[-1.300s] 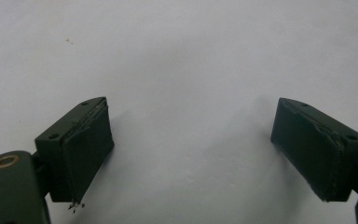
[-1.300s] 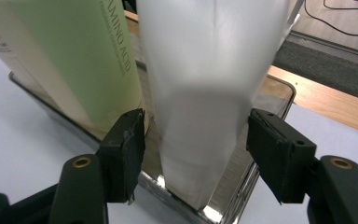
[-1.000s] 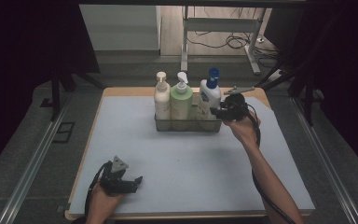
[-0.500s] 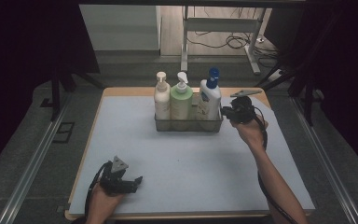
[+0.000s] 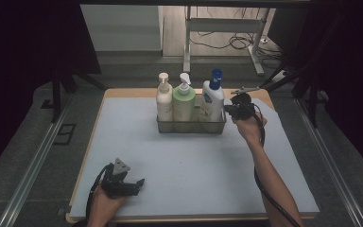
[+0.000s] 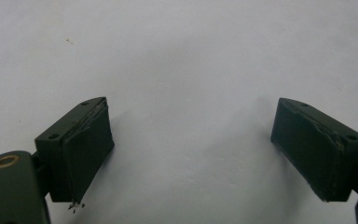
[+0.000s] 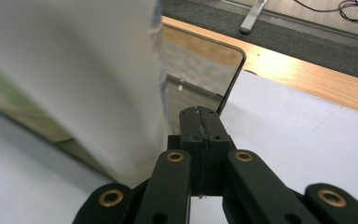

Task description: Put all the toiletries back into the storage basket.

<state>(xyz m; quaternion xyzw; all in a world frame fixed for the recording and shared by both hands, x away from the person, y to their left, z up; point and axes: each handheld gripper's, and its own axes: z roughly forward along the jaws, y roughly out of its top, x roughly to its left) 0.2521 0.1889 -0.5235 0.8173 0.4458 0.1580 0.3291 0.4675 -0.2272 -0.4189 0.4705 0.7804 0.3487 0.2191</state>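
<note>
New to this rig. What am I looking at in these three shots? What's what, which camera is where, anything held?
No robot here: a person holds a two-jaw grasping tool in each hand.

The high view comes from a fixed camera above the table, which has a pale mat on it. At the far side stands a clear basket with three pump bottles: a cream bottle, a green bottle and a white bottle with a blue pump.

The other two shots come from cameras riding on each tool, looking along its jaws.

The left tool sits near the table's front edge, jaws wide open over bare mat, holding nothing.

The right tool is at the basket's right end. Its jaws are closed together on the basket's thin wall, it seems, beside the white bottle.
</note>
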